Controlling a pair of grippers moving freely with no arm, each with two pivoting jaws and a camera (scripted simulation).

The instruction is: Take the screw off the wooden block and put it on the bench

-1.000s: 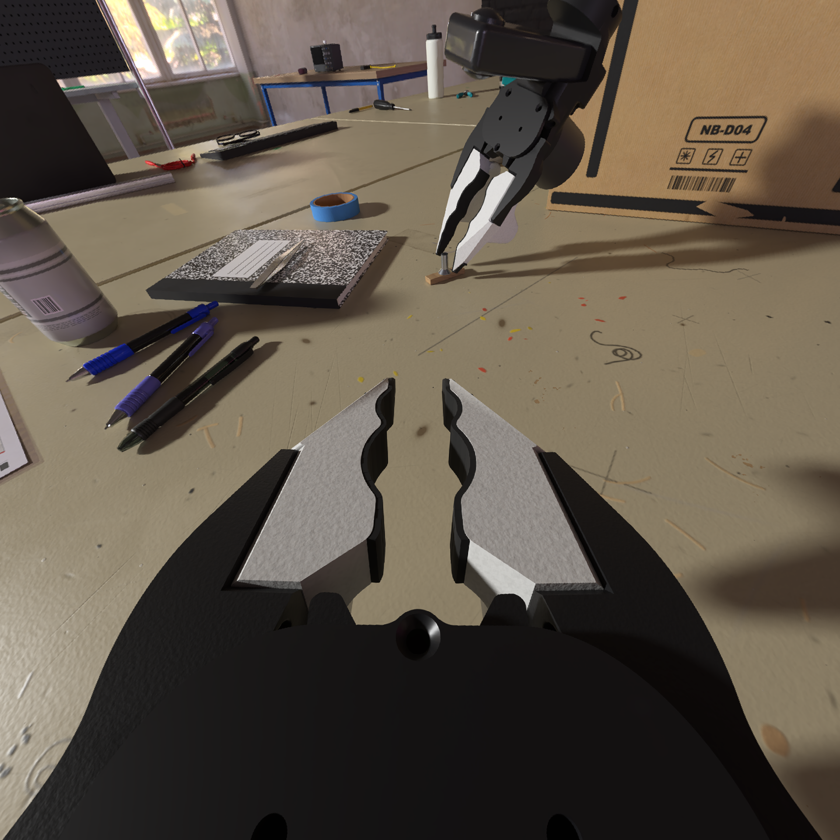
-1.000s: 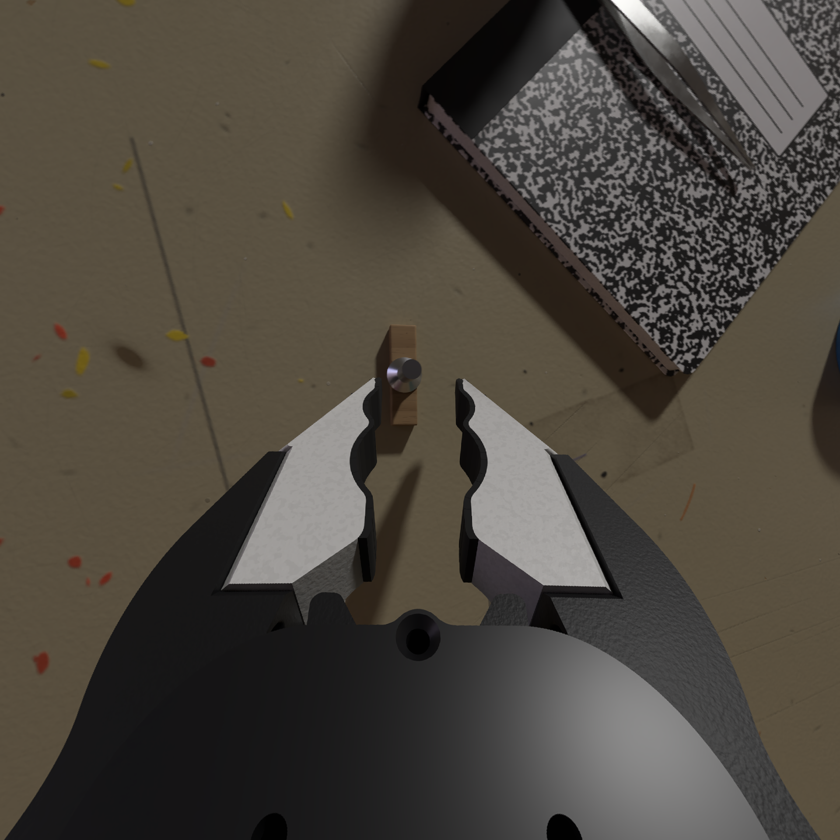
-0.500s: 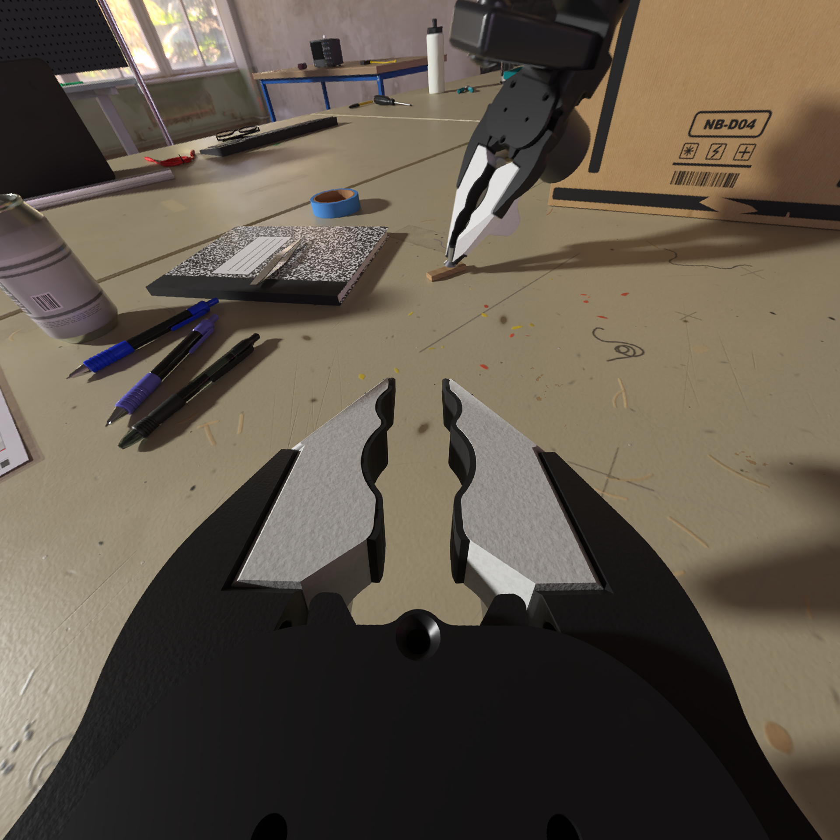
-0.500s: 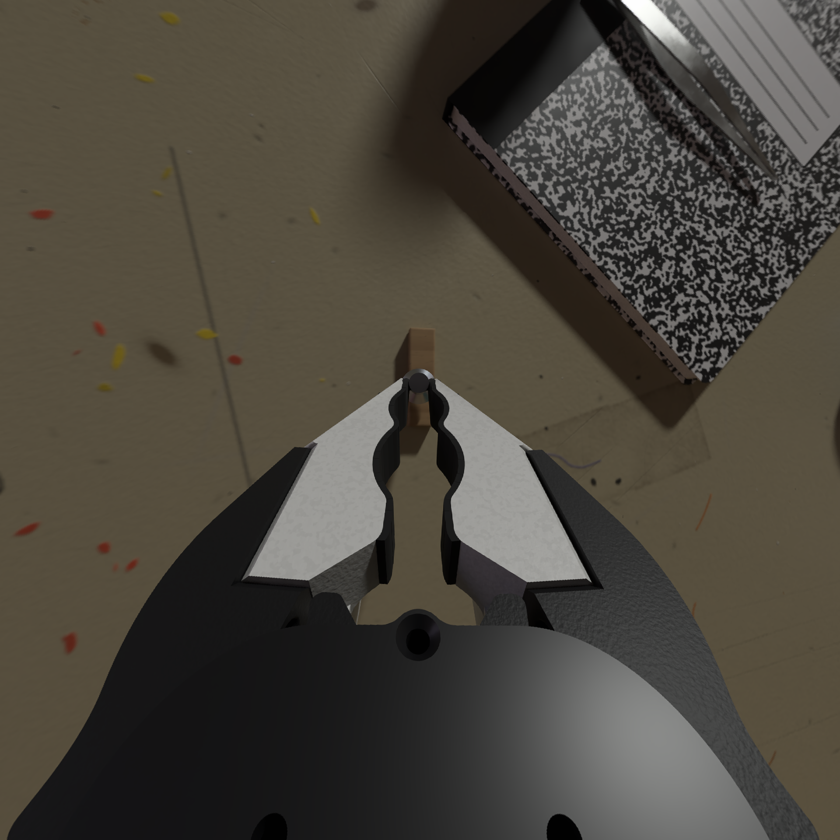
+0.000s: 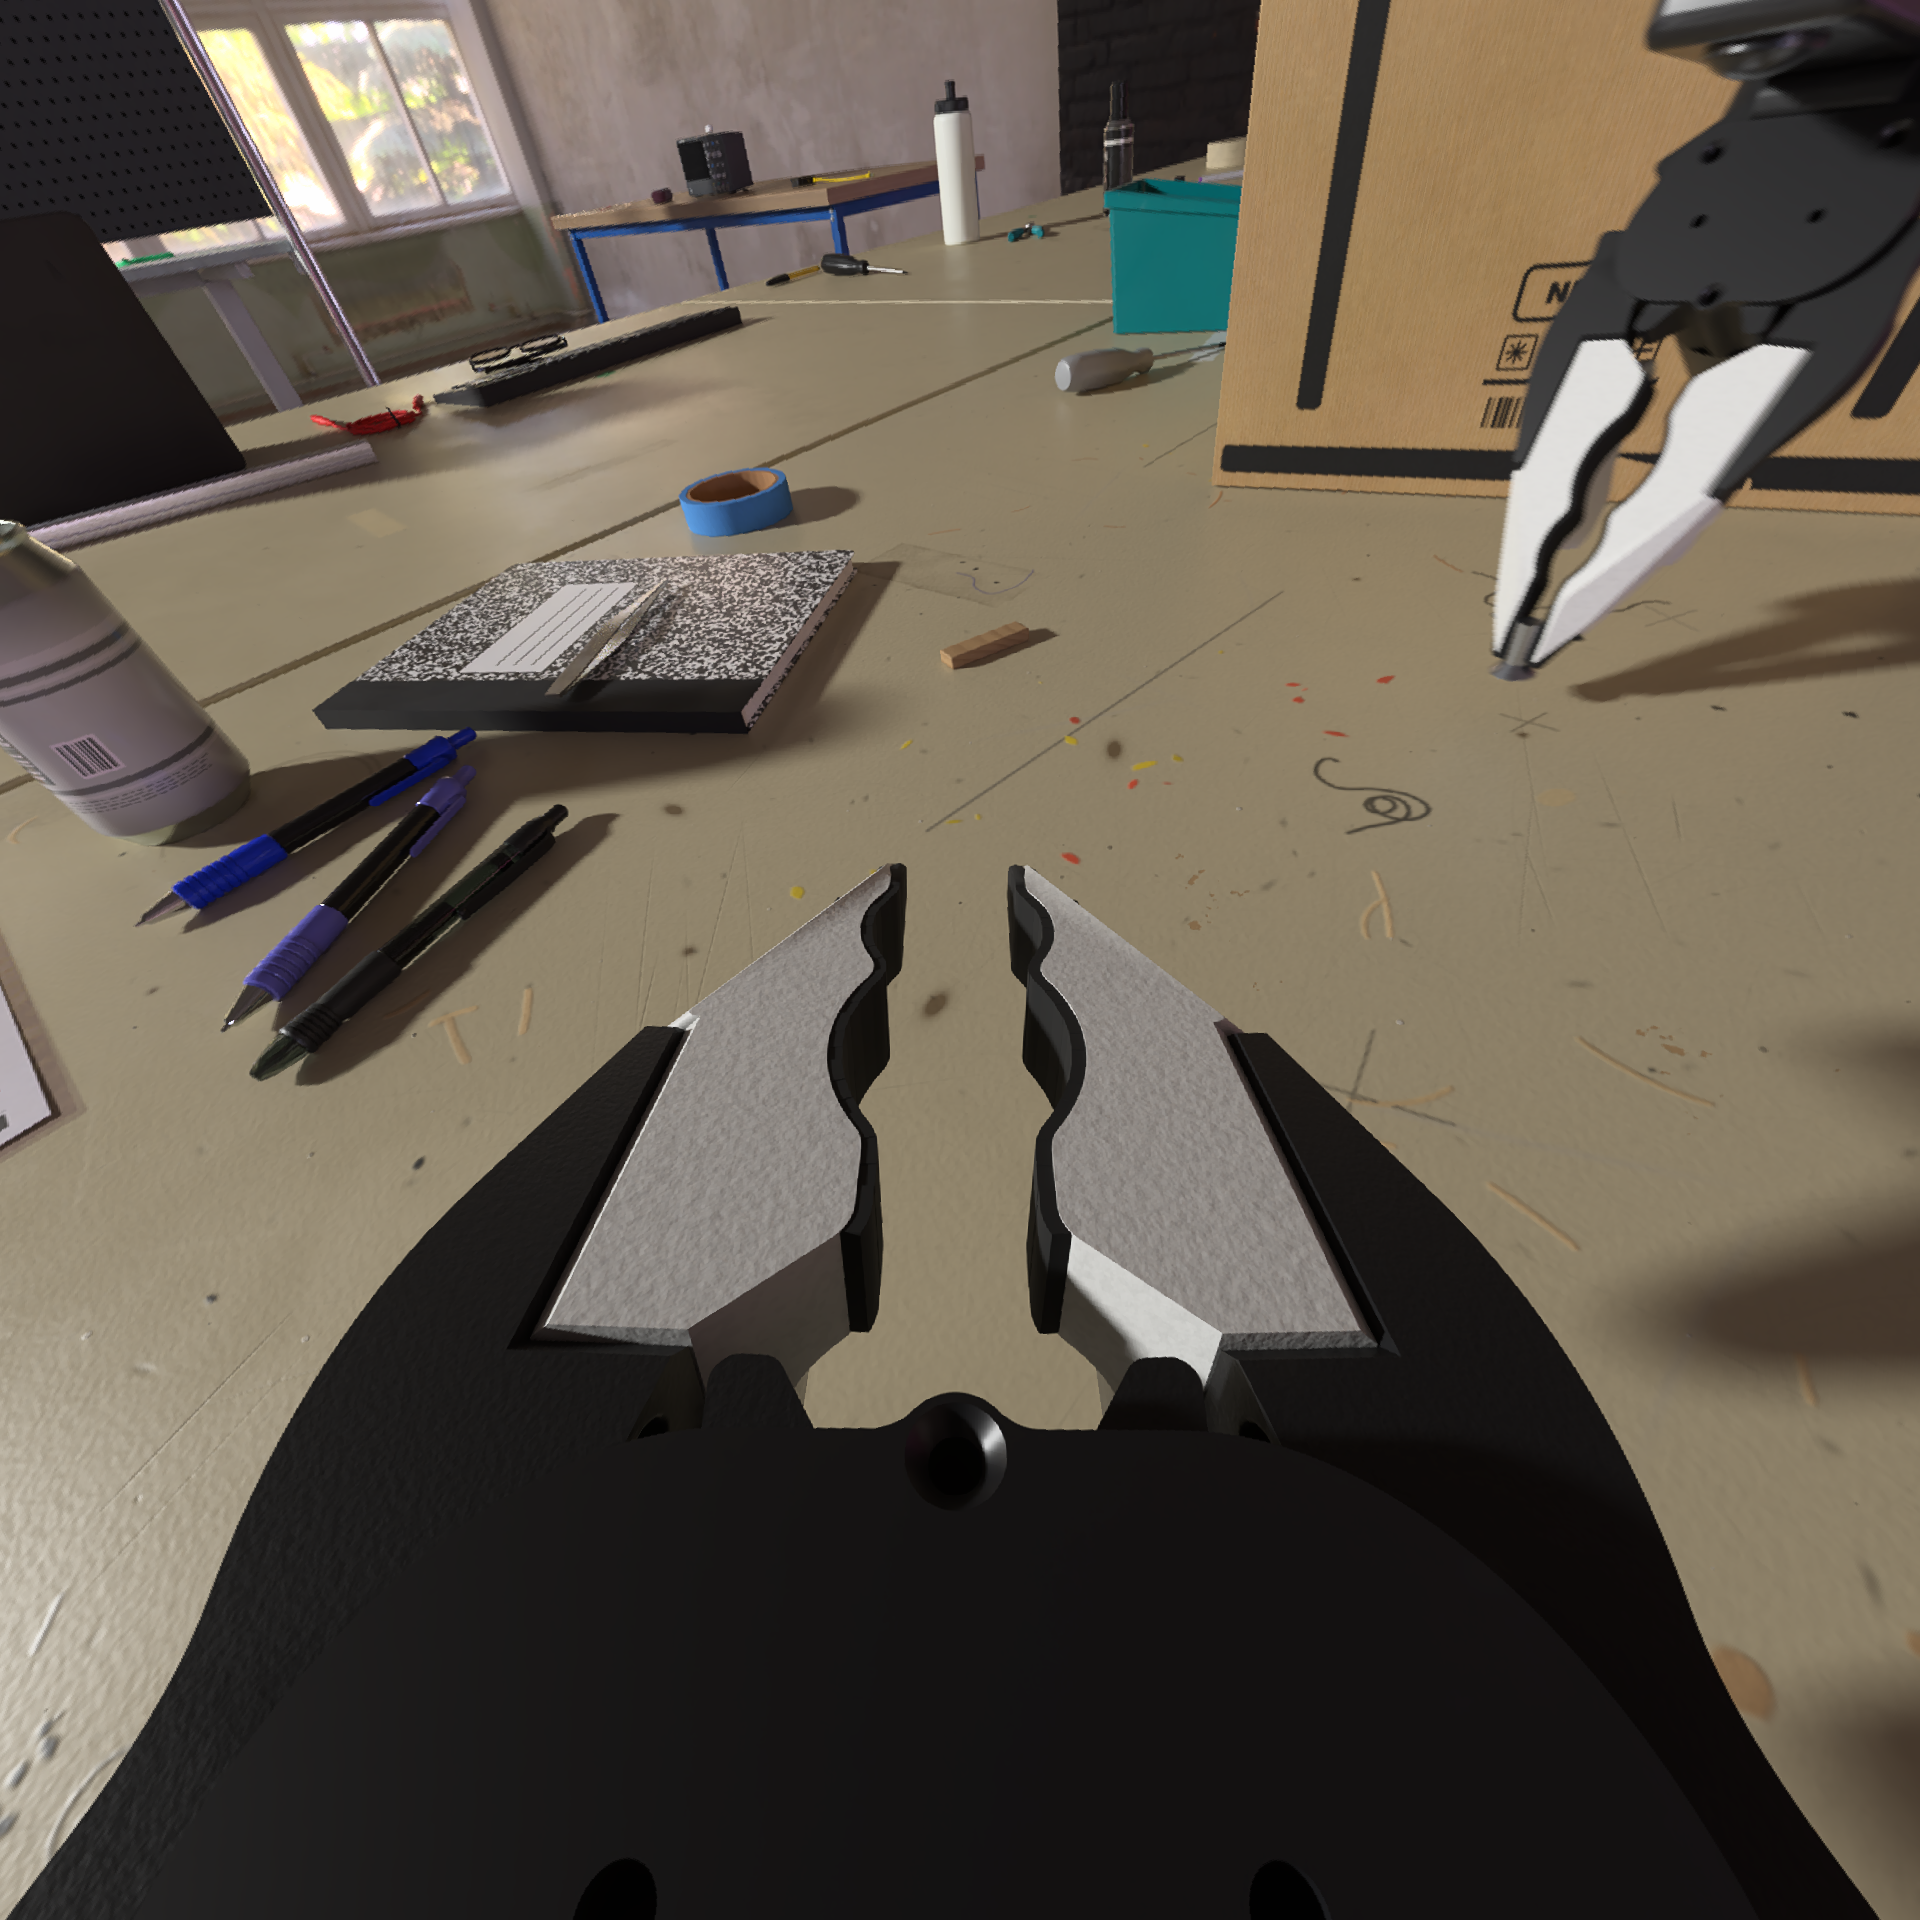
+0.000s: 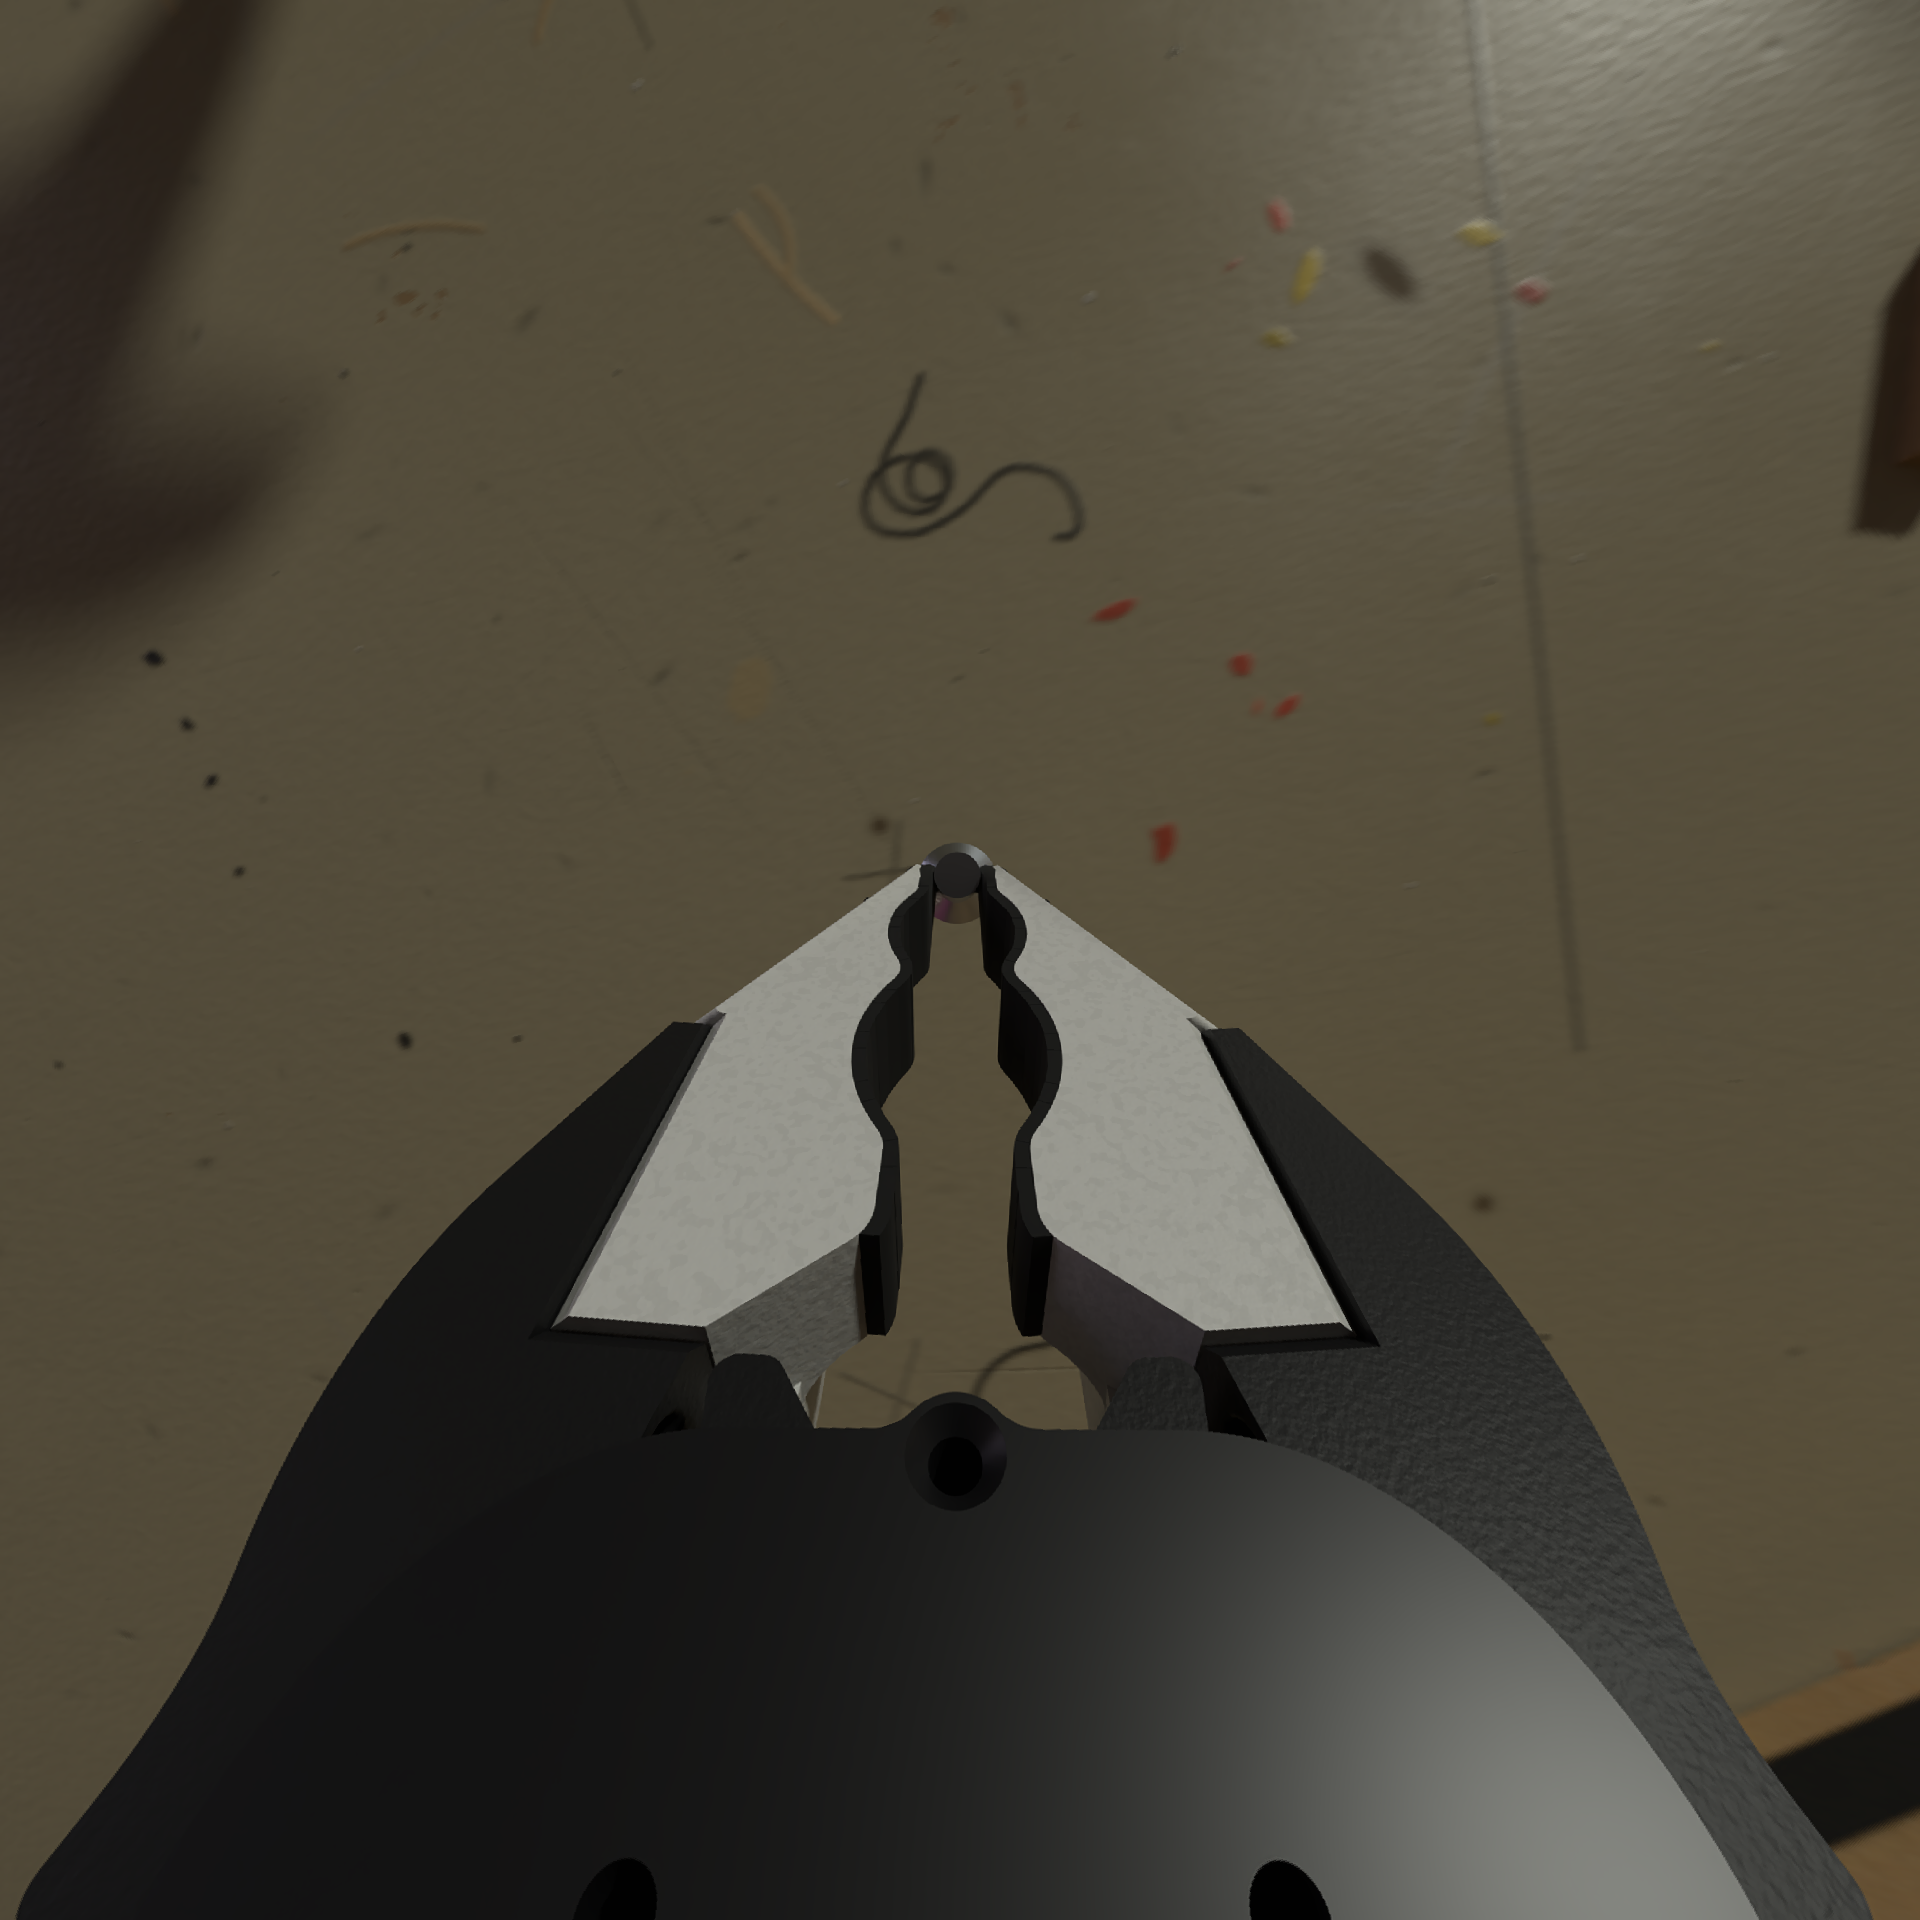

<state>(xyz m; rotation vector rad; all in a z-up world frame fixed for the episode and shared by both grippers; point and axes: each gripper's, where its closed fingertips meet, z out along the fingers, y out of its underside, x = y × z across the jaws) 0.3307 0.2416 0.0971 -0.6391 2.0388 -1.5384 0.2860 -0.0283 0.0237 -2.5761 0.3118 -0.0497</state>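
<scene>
My right gripper (image 6: pixel 957 881) is shut on the small grey metal screw (image 6: pixel 956 871) at its fingertips. In the left wrist view the right gripper (image 5: pixel 1527 649) points down at the far right and holds the screw (image 5: pixel 1519 646) upright, its lower end at or just above the bench (image 5: pixel 1195 935). The small wooden block (image 5: pixel 983 643) lies bare on the bench to the right of the notebook, well left of the screw; its edge (image 6: pixel 1899 416) shows at the right border of the right wrist view. My left gripper (image 5: pixel 956 883) is open and empty, low over the bench.
A speckled notebook (image 5: pixel 623 634), blue tape roll (image 5: pixel 736 501), three pens (image 5: pixel 353 894) and a can (image 5: pixel 94 717) lie to the left. A big cardboard box (image 5: pixel 1455 239) stands at the back right, with a teal bin (image 5: pixel 1174 255) and a screwdriver (image 5: pixel 1107 366) beside it.
My right gripper shut on the screw, took it off the wooden block and carried it right, down to the bench surface. The left gripper stayed still and open.
</scene>
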